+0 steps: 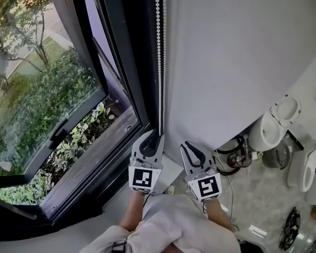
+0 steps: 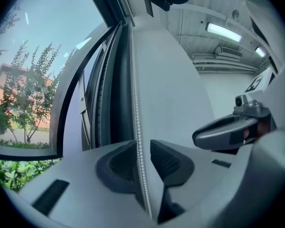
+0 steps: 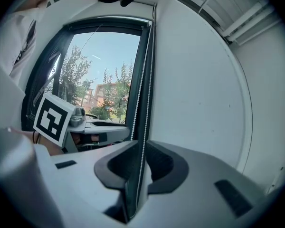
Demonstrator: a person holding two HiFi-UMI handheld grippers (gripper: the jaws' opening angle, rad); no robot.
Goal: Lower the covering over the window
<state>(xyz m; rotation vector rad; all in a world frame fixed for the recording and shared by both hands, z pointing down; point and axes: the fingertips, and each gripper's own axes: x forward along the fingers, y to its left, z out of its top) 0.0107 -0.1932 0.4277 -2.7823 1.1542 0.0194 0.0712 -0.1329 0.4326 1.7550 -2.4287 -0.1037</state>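
Left gripper (image 2: 142, 148) fingers stand slightly apart around the bead chain (image 2: 135, 103); right gripper (image 3: 141, 148) fingers are clamped on it.

No legible txt, nos., brand names or signs in any view. Only print: b/w square code patterns, left cube marker (image 1: 142, 178) & right cube marker (image 1: 207, 186). Blocky shapes, not letters or digits. Nothing readable on the wall, window frame or floor items either; too small/blurred to tell.
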